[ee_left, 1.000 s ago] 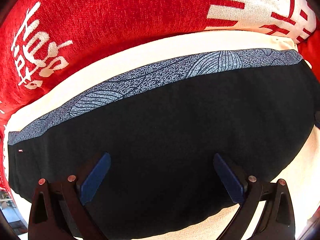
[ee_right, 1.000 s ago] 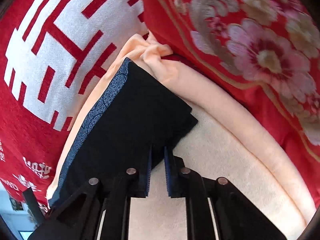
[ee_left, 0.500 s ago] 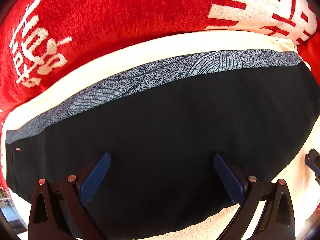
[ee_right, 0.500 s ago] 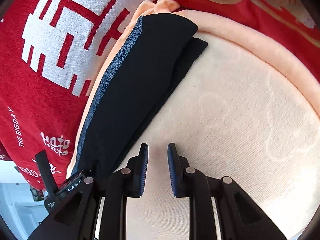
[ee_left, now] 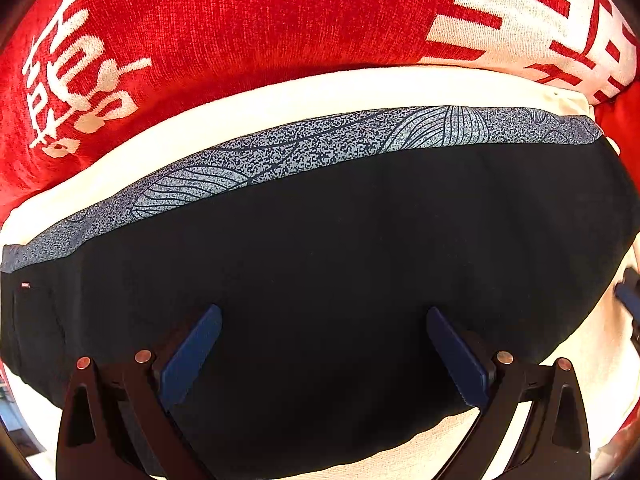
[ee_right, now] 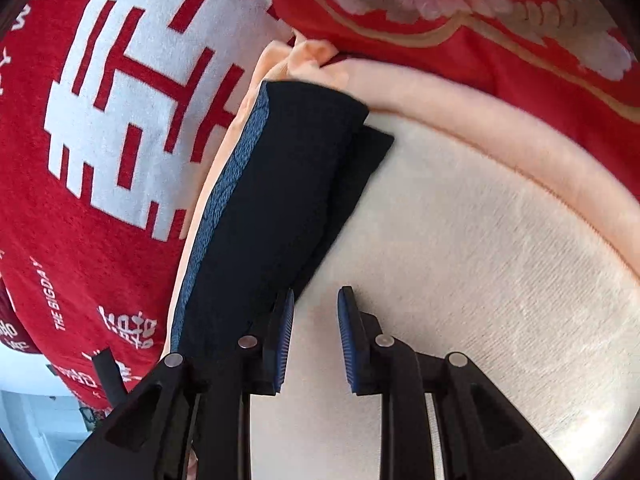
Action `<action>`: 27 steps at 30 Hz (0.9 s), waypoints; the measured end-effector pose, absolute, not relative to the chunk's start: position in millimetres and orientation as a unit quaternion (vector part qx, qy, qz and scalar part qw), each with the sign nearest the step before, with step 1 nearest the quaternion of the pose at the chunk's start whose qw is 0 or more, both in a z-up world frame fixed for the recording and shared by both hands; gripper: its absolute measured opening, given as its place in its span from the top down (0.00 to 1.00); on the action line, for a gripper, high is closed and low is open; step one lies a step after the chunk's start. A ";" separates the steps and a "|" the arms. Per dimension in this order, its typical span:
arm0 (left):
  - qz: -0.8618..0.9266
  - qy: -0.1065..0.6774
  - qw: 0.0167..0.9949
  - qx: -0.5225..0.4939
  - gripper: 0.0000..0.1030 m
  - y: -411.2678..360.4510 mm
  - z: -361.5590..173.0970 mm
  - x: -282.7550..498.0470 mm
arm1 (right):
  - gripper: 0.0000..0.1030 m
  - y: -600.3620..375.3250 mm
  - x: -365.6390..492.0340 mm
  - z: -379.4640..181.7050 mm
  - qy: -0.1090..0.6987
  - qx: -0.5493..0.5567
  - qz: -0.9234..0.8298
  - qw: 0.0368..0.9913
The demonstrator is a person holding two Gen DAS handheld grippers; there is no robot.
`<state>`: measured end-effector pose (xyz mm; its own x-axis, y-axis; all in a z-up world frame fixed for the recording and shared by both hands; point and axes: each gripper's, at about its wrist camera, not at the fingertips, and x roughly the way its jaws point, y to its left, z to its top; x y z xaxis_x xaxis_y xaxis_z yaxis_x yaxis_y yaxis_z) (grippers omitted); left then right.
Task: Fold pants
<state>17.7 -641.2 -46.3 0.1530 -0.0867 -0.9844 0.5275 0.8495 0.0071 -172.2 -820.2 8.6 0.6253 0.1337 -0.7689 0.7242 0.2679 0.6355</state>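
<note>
Your pants (ee_left: 340,280) lie folded into a long black band on the cream blanket (ee_right: 480,240), patterned waistband (ee_left: 320,148) along the far edge, close beside the red throw (ee_left: 240,20). Your left claw (ee_left: 324,352) hangs straight over the band, jaws wide apart, nothing between them. Your right claw (ee_right: 316,340) sits at the band's near edge, jaws a narrow gap apart and empty. I'd judge you are between folds: next, take one end of the band and carry it across.
</note>
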 end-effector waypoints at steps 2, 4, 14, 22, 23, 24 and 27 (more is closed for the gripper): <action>-0.209 0.616 0.738 0.180 0.00 -639.4 -46.0 15.4 | 0.72 -836.7 -174.2 4.1 0.356 0.587 -0.225 0.691; -0.209 0.616 0.738 0.181 0.00 -640.0 -46.8 16.2 | 0.70 -849.9 -174.9 0.3 0.335 0.603 -0.234 0.685; -0.206 0.618 0.736 0.183 0.00 -638.4 -46.8 19.2 | 0.89 -857.7 -173.5 9.9 0.306 0.603 -0.260 0.690; -0.200 0.619 0.738 0.181 0.00 -636.4 -46.9 20.7 | 0.66 -837.9 -176.1 0.2 0.336 0.602 -0.192 0.698; -0.200 0.618 0.739 0.180 0.00 -635.7 -46.9 20.6 | 0.65 -831.4 -177.4 -1.5 0.338 0.605 -0.184 0.697; -0.201 0.618 0.739 0.181 0.00 -635.5 -47.0 20.5 | 0.65 -826.6 -178.8 -3.6 0.339 0.608 -0.180 0.695; -0.201 0.617 0.739 0.181 0.00 -635.3 -47.3 21.6 | 0.65 -813.8 -180.1 -7.1 0.333 0.615 -0.175 0.693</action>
<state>21.6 -635.3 -47.3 0.1574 -0.0729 -0.9848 0.5200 0.8539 0.0199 -180.1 -813.8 -7.1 0.7168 0.1674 -0.6769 0.6520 0.1832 0.7358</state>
